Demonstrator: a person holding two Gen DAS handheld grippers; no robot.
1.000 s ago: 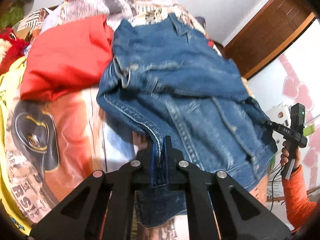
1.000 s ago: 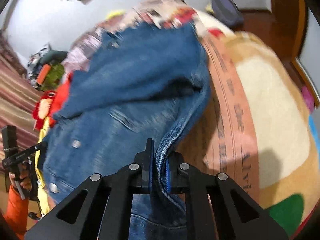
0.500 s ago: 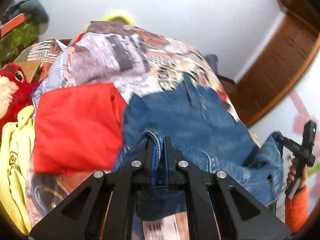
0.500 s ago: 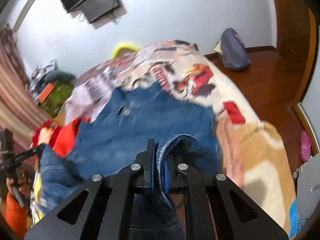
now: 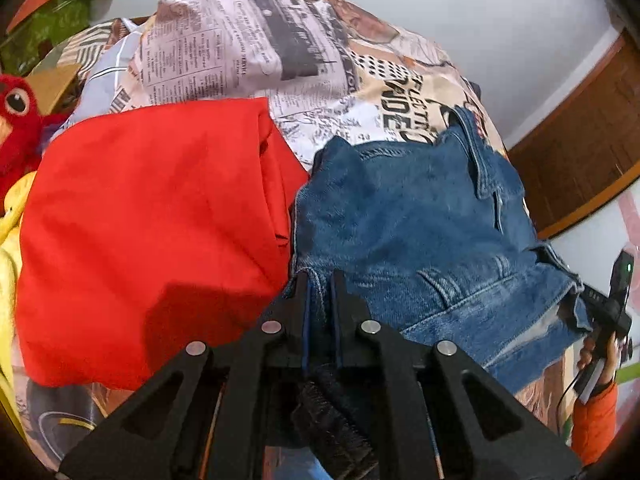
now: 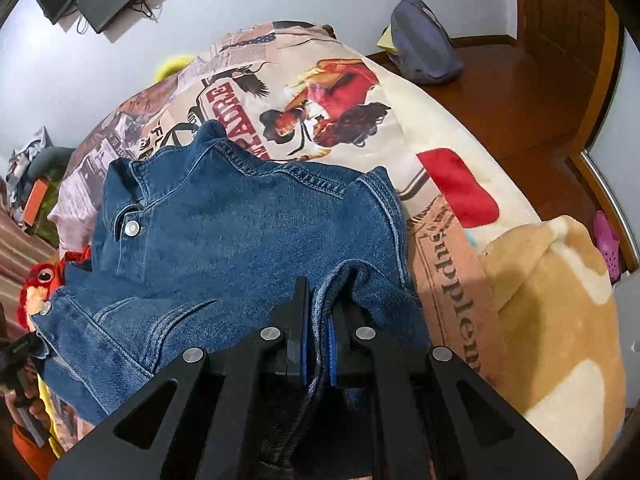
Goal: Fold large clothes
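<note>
A blue denim jacket (image 5: pixel 404 216) lies folded over on the bed; it also shows in the right wrist view (image 6: pixel 240 232), collar and snap button at the far left. My left gripper (image 5: pixel 320 280) is shut on the jacket's near left edge. My right gripper (image 6: pixel 319 292) is shut on a fold of denim at the jacket's near right edge. Both hold the doubled fabric low over the bed. The right gripper also appears at the far right of the left wrist view (image 5: pixel 612 304), gripping the jacket's other corner.
A folded red garment (image 5: pixel 152 232) lies just left of the jacket. A printed bedspread (image 6: pixel 320 92) covers the bed. A red plush bird (image 5: pixel 16 120) and yellow cloth (image 5: pixel 8 248) sit at the left. A tan blanket (image 6: pixel 552 320) lies right; a purple bag (image 6: pixel 424 48) on the wooden floor.
Both grippers carried the jacket's lower edge up and forward over its upper part, then lowered it. The jacket is now folded in half and lies shorter on the bed.
</note>
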